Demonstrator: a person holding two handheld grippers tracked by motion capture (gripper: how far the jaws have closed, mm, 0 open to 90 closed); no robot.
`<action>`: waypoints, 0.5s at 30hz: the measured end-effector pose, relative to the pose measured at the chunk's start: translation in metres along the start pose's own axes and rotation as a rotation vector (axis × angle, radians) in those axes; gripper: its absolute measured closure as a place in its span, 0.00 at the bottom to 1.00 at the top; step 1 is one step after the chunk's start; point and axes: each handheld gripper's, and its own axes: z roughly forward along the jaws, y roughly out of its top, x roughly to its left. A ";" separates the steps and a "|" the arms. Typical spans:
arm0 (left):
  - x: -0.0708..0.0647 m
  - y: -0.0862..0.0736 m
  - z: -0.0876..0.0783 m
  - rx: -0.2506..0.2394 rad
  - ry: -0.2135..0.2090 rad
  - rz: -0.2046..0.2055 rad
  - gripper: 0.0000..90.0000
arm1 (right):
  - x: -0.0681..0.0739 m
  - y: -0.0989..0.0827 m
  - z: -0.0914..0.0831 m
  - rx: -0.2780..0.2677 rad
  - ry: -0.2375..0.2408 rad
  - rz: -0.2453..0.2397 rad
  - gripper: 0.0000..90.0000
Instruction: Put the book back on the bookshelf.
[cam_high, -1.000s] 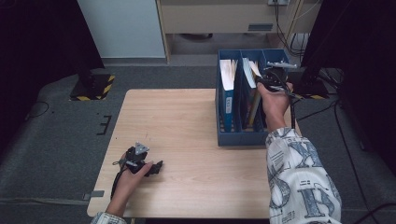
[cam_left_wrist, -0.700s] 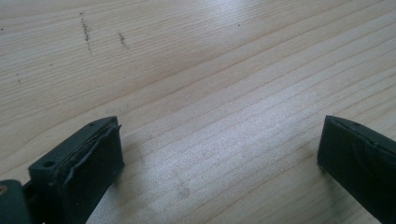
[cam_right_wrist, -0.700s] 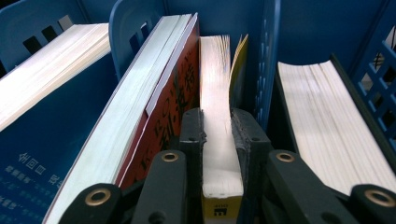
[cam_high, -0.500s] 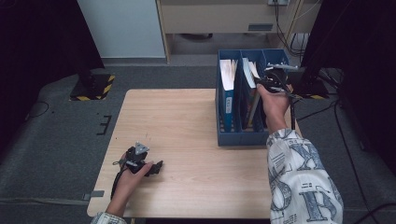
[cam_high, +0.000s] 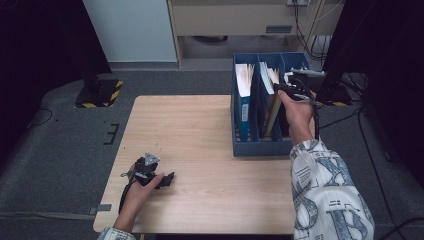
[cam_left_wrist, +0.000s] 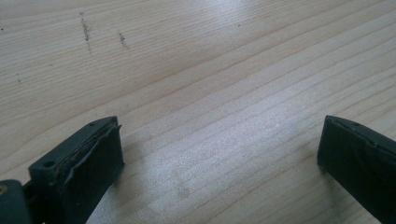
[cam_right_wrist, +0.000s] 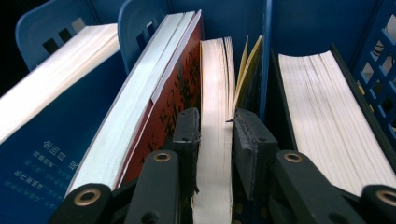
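While the left gripper (cam_high: 167, 179) lay idle on the wooden table (cam_high: 210, 150), its jaws spread wide over bare wood with nothing between them, the work was all on the right side. There the right gripper (cam_right_wrist: 215, 126) stood over the middle compartment of the blue file rack (cam_high: 260, 147) at the table's far right edge, straddling a cream-paged book (cam_right_wrist: 215, 93) that stood upright between a red-covered book (cam_right_wrist: 175, 88) and some thin yellow leaves (cam_right_wrist: 247, 60). Its jaws had just been opening a little, and the book sat between them with the pads close against its sides (whether they pressed or merely flanked it was hard to tell). The step in hand looked like setting that book into the rack and letting go. Next, I judged, the jaws needed to widen until clear of the covers, then lift straight up so neither pad dragged the book or its neighbours out.
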 end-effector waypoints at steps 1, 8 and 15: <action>0.000 0.000 0.000 0.000 0.000 0.000 0.00 | 0.000 0.000 0.000 0.000 0.000 0.000 0.78; 0.000 0.000 0.000 0.000 0.000 0.000 0.00 | 0.000 0.003 -0.009 -0.023 -0.004 -0.010 0.72; 0.000 0.000 0.000 -0.002 0.002 -0.002 0.00 | 0.001 0.005 -0.022 -0.040 -0.002 -0.037 0.67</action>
